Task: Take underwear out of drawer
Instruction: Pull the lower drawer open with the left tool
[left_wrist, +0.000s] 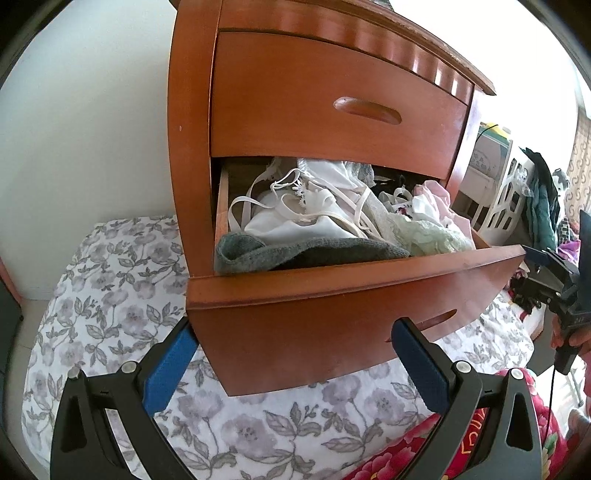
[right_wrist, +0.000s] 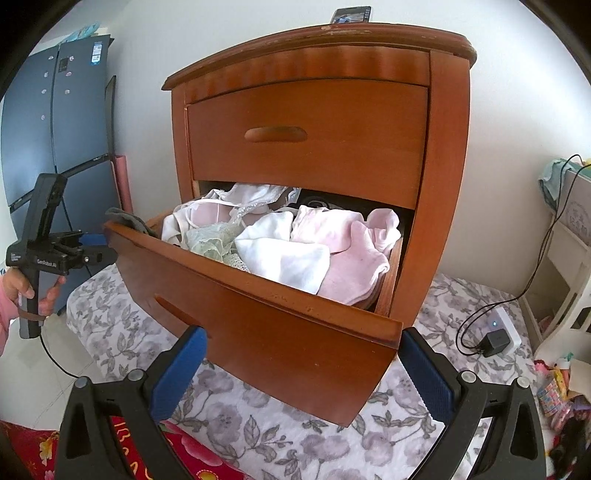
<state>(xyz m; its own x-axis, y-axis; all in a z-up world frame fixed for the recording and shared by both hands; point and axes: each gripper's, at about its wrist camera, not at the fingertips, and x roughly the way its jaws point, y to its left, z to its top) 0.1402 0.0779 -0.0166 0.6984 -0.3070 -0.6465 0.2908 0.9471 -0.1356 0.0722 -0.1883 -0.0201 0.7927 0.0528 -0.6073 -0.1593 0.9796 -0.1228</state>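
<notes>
Item: underwear (right_wrist: 280, 254), heaped in the pulled-out lower drawer (right_wrist: 258, 325), lying beyond and above both your tools. Left hand-held gripper (left_wrist: 293, 362): spread, empty, before the drawer's left front. Right hand-held gripper (right_wrist: 303, 369): spread, empty, nearer the white and pink pieces; reach up and over the front panel.

Underwear (right_wrist: 280, 254) in pulled-out drawer (right_wrist: 258, 328) under shut one (right_wrist: 306, 144)
</notes>
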